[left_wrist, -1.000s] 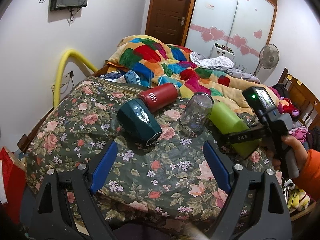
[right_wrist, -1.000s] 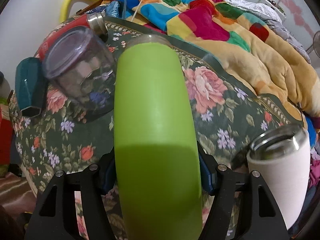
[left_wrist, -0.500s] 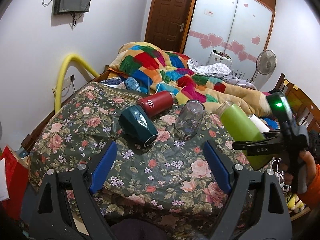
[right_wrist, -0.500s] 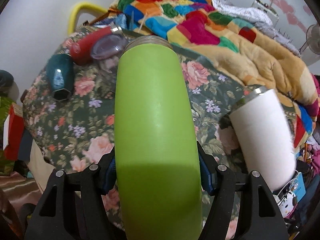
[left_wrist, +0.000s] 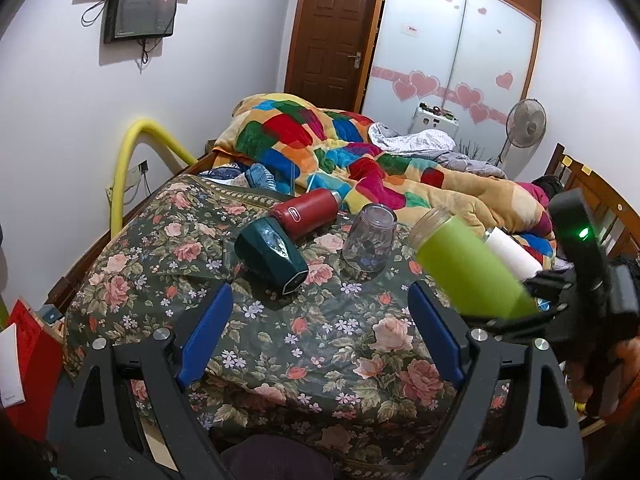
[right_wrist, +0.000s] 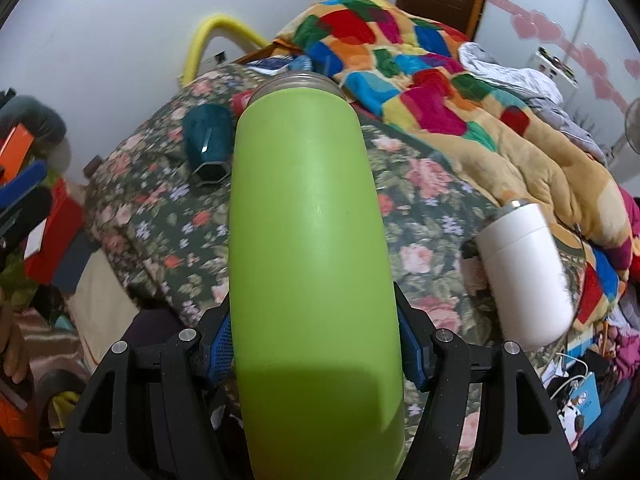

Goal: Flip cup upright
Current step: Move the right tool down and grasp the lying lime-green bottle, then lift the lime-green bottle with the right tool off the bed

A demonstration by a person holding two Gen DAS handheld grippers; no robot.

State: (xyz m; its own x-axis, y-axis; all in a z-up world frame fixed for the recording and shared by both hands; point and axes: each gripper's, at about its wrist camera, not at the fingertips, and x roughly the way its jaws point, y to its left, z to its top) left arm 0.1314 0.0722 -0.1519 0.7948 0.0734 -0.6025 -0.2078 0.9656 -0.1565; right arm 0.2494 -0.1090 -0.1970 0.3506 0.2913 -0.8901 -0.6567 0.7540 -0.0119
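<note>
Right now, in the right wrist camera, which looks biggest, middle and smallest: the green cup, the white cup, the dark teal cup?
1. green cup, though it is nearest the camera
2. white cup
3. dark teal cup

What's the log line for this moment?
right gripper: shut on green cup, lifted, tilted | left gripper: open, idle

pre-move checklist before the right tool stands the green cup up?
1. Right tool shut on green cup: ok.
2. Cup lifted off the bedspread: ok.
3. Cup upright: not ok, tilted in the left wrist view.
4. White cup apart from it: ok, but close on the right.
5. Left tool open, holding nothing: ok.
6. Landing spot under the cup: cannot tell, hidden.
</note>
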